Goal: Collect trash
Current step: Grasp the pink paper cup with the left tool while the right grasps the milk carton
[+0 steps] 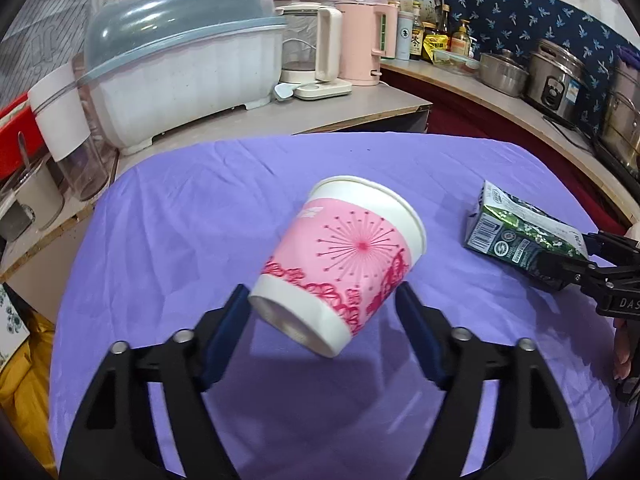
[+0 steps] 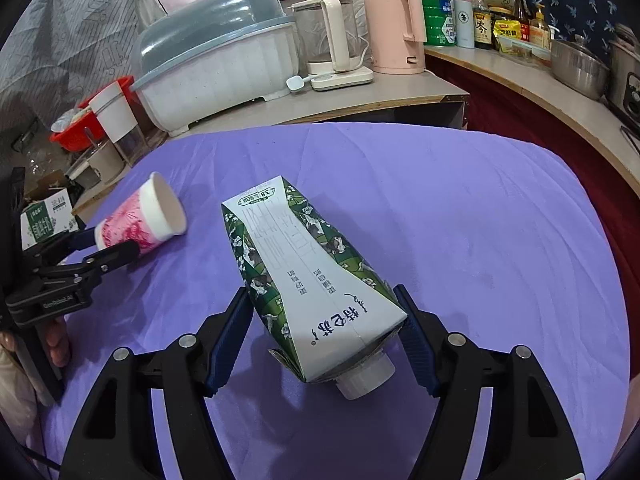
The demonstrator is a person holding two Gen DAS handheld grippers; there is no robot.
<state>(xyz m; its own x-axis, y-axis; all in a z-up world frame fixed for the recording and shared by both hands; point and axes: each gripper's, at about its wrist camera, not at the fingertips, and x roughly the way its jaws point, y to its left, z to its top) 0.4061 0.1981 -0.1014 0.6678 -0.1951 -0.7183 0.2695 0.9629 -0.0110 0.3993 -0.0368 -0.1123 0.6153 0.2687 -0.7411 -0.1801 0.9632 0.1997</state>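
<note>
The pink paper cup [image 1: 344,260] lies tipped on the purple cloth [image 1: 200,208] covering the worktop, its base between the blue pads of the left tool [image 1: 324,312], which close on it. Right of the cup lies the green-and-white milk carton [image 2: 316,280], cap end toward the camera, gripped at that end by the right tool [image 2: 324,336]. Beyond the cup stands a lidded dish rack [image 1: 188,68].

in the left wrist view the milk carton [image 1: 516,236] has its near end hidden behind the right gripper [image 1: 580,256]. bottle labels [image 1: 436,42] on the far shelf are too small to read. a hand [image 2: 56,344] at the right wrist view's left edge shows perhaps only fingers.
</note>
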